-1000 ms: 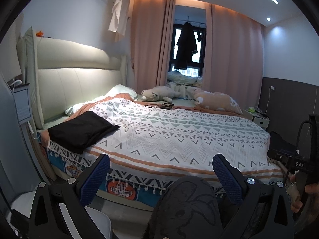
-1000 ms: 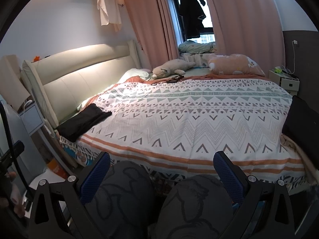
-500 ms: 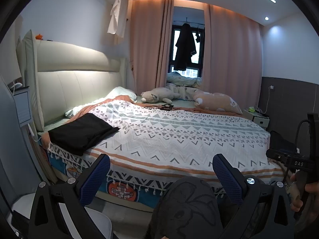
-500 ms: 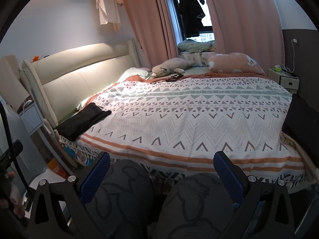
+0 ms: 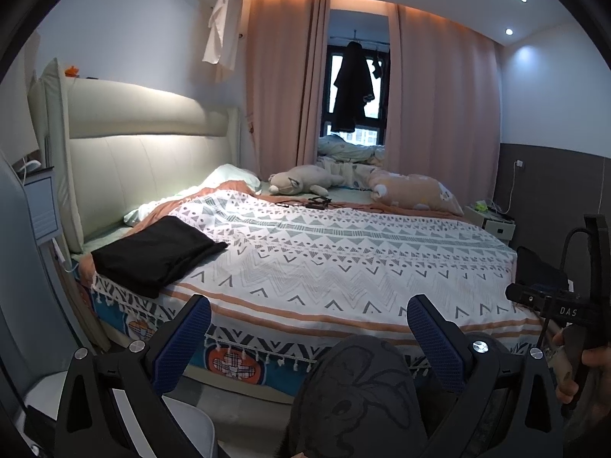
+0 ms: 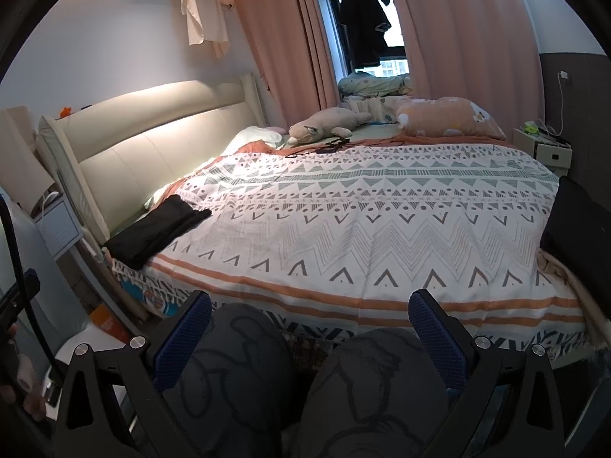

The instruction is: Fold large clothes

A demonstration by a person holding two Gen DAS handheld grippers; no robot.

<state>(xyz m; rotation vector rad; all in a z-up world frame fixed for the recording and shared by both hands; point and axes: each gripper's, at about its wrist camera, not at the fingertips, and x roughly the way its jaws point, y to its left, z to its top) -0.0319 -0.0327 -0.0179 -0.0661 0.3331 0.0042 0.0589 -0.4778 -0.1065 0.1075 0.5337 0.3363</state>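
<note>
At the far left of the bed (image 5: pixel 343 267), on the corner nearest the cream headboard (image 5: pixel 152 160), lies a black garment (image 5: pixel 156 253) – already a flat, roughly folded rectangle, its long axis running from the front edge of the bed back toward the headboard. In the right wrist view the same black garment (image 6: pixel 156 231) sits well left of the jaws. Moving rightward, the patterned bedspread (image 6: pixel 362 221) stretches bare across the middle, with a plush toy (image 5: pixel 301 183) and a peach pillow (image 5: pixel 412 194) at the far side by the curtains. At the right edge of the bed a second dark cloth (image 6: pixel 576 225) lies or hangs – how it is shaped cannot be told, since only part of it shows.

The left gripper (image 5: pixel 307 328) hangs low in front of the bed, jaws spread wide and holding nothing; the right gripper (image 6: pixel 309 324) is likewise spread and empty, above the person's knees (image 6: pixel 305 381). Neither touches any cloth.

By my reading, folding has not begun on a fresh piece. The left gripper is the nearer one to the black garment, which lies up and to its left; the right gripper is nearer the dark cloth at the right edge – reaching either means leaning forward over the bedspread
</note>
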